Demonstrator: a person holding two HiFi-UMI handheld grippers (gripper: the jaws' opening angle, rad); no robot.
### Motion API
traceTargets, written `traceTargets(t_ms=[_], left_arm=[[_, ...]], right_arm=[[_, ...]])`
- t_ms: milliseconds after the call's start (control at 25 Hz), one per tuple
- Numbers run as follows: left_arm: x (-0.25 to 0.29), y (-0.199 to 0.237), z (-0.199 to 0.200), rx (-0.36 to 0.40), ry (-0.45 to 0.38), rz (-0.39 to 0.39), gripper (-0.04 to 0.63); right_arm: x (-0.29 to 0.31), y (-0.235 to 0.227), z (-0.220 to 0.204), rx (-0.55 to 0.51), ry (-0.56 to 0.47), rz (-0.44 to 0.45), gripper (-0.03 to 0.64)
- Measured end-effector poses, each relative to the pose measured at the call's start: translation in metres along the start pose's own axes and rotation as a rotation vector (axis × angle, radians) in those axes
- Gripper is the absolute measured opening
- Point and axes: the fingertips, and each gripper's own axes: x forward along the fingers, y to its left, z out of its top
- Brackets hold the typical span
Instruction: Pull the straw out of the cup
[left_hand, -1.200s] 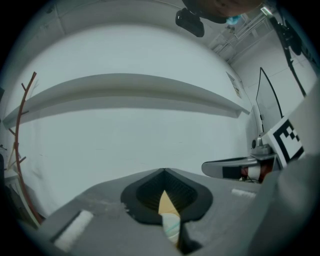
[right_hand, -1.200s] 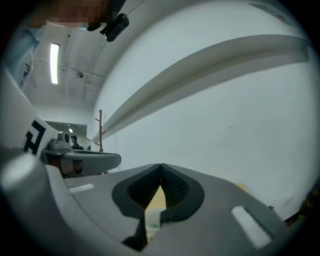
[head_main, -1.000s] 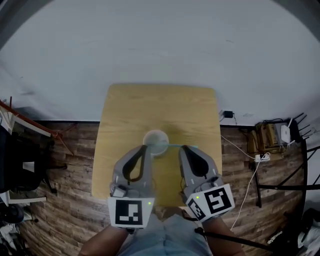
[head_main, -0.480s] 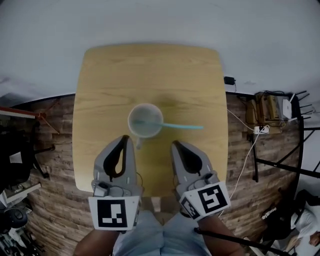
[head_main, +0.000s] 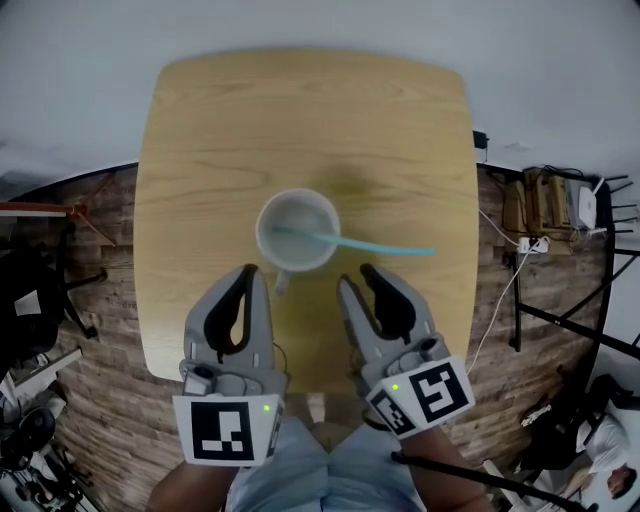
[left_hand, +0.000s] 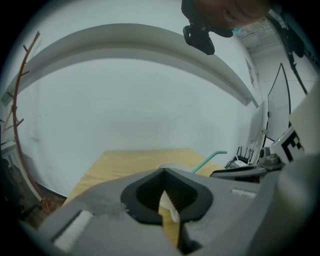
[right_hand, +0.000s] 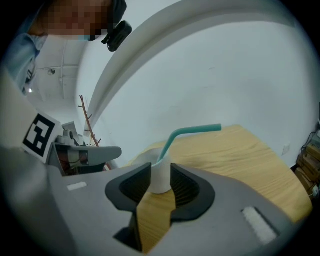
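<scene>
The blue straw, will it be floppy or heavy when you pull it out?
Probably light: the thin straw leans on the rim of the cup without tipping it. It likely flexes at its elbow, where the top kinks sideways. Round and slim, it may roll if laid on the table.

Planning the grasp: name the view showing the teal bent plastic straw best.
Head view: the teal bent plastic straw shows whole, round white cup to tip. Right gripper view shows its bend; left gripper view, only the tip.

The left tool (left_hand: 163, 174) hides all but the rim of the cup (left_hand: 176, 165).
</scene>
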Motion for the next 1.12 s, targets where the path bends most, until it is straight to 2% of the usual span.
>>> traceTargets(t_ms=[80,160,600,1120], left_arm=[[0.002,0.0,-0.003,0.0,0.012,-0.003,0.018],[0.004,0.001,-0.006,-0.002,0.021,-0.005,0.018],[0.013,0.009,-0.01,0.004,0.056,-0.013,0.018],[0.029,0.009,-0.004,-0.004,0.063,-0.033,0.018]], right_arm=[[0.004,-0.001,0.001,0.016,-0.01,0.005,0.169],[0.006,-0.002,0.003,0.029,-0.017,0.009,0.187],[0.02,-0.011,0.009,0.073,-0.021,0.005,0.193],[0.031,-0.012,0.031,0.068,-0.062,0.021,0.195]])
